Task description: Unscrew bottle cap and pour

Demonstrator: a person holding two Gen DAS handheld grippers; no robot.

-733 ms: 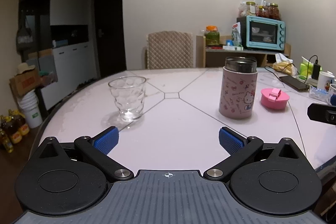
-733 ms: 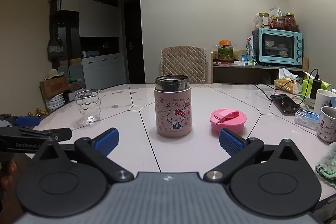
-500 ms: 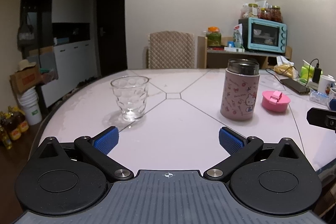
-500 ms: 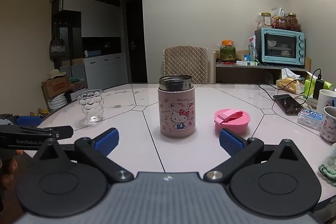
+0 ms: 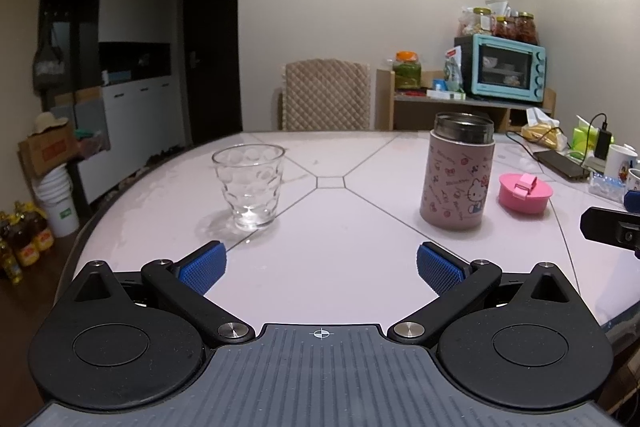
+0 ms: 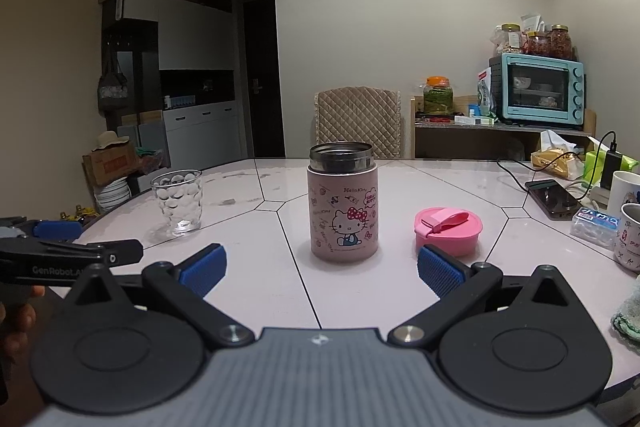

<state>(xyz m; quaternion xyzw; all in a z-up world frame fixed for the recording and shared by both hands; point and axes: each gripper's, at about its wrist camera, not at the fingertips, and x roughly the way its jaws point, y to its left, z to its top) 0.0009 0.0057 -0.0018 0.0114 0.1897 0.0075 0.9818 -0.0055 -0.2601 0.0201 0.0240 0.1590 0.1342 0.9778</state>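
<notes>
Standing capless near the middle of the table (image 6: 280, 307), the pink flask (image 6: 343, 201) is showing its open steel mouth, and its pink cap (image 6: 448, 230) is lying flat just to its right, so the unscrewing looks done and the pour is what is left. Both tools are hanging back over the near edge with nothing between their pads: the right gripper (image 6: 322, 265) is gaping wide and facing the flask almost squarely, while the left gripper (image 5: 320, 265), equally wide, is looking across the table with the glass (image 5: 249, 186) ahead on its left and the flask (image 5: 460, 171) ahead on its right. For the step in hand, the right gripper is best placed to close on the flask's pink body below the steel collar, square across its middle, since a hold on the collar would probably slip once the flask is tipping. Flask and glass are standing well apart, with bare tabletop between them, which is giving clear room to carry the flask leftward and tilt it over the rim. Less room is showing on the right: a phone (image 6: 554, 198) on its cable, mugs (image 6: 624, 191) and a cloth (image 6: 628, 315) are crowding that edge, so the elbow should be staying clear of them.
</notes>
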